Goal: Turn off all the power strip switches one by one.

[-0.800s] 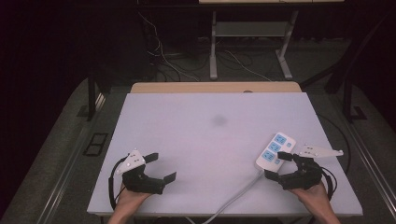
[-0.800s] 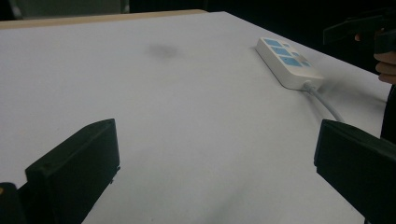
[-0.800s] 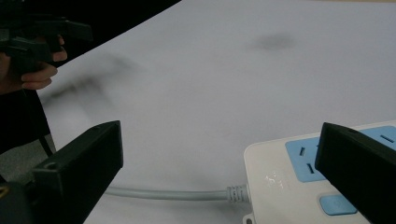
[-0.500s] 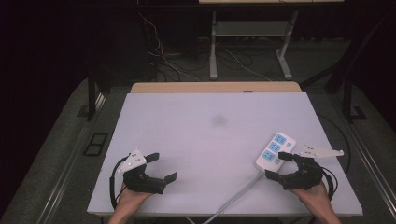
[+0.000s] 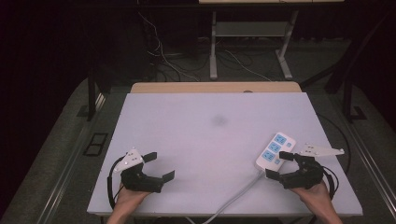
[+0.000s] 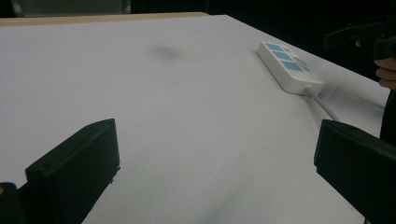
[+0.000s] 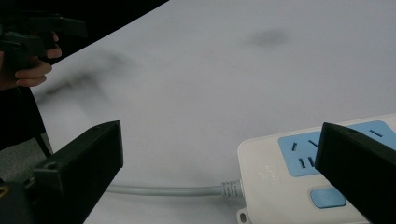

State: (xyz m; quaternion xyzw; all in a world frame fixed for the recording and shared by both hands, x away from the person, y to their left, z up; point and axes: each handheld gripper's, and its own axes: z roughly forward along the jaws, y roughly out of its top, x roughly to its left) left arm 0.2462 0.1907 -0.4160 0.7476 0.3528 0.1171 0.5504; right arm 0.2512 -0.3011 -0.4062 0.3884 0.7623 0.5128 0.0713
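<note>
A white power strip (image 5: 275, 150) with blue sockets lies near the table's right front, its grey cable (image 5: 233, 198) running off the front edge. My right gripper (image 5: 280, 165) rests just in front of the strip, jaws wide apart and empty. In the right gripper view the power strip (image 7: 299, 172) lies close ahead, its near end between the spread jaws with the cable (image 7: 168, 190) leading left. My left gripper (image 5: 159, 165) sits at the left front, open with nothing between its jaws. The left gripper view shows the power strip (image 6: 287, 65) far off at the right.
The white table (image 5: 205, 140) has a faint dark smudge (image 5: 218, 121) near its middle. A wooden edge (image 5: 215, 87) borders the far side. Cables and metal legs lie on the dark floor beyond. A white pointed piece (image 5: 321, 150) lies right of the strip.
</note>
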